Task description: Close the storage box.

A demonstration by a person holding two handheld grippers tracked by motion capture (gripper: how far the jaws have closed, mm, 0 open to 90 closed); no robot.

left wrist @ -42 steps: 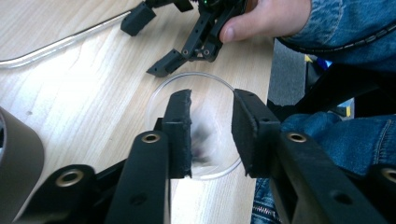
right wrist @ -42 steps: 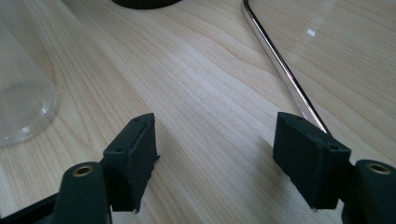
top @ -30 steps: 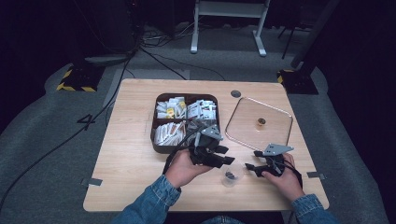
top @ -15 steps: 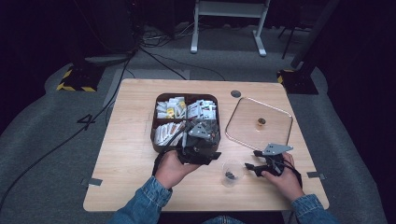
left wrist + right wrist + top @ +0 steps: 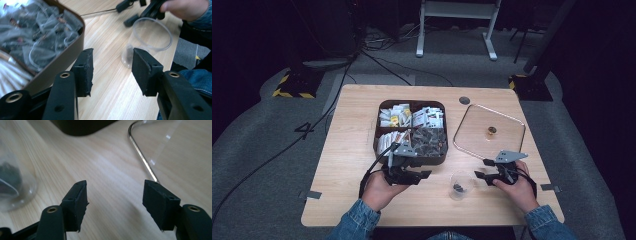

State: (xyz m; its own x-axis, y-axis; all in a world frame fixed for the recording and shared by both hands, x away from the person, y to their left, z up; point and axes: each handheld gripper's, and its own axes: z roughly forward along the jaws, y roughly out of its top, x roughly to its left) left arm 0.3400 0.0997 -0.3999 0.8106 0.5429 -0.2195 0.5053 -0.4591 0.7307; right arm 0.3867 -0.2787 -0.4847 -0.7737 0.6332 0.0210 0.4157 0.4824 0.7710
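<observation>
Light wood-grain surface (image 5: pixel 342 150), dark brown tray (image 5: pixel 382 145), clear cup (image 5: pixel 460 184). Black grippers, blue denim sleeves (image 5: pixel 357 225). Clear lid (image 5: pixel 507 122) with gold knob (image 5: pixel 491 132).

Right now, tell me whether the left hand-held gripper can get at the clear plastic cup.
Probably yes: the left hand-held gripper is open and empty, bare tabletop lies between it and the clear plastic cup.

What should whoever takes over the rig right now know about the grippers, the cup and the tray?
Left gripper: open, empty, beside the tray's near edge, jaws toward the cup.
Right gripper: nothing between its jaws, which have just been closing; open, right of the cup, near the clear lid.
Cup: upright on the table between the grippers, something dark in its bottom.
Tray: four compartments, packets inside.
Done: one dark item in the cup, apparently.
Left: probably more packets to move.
</observation>
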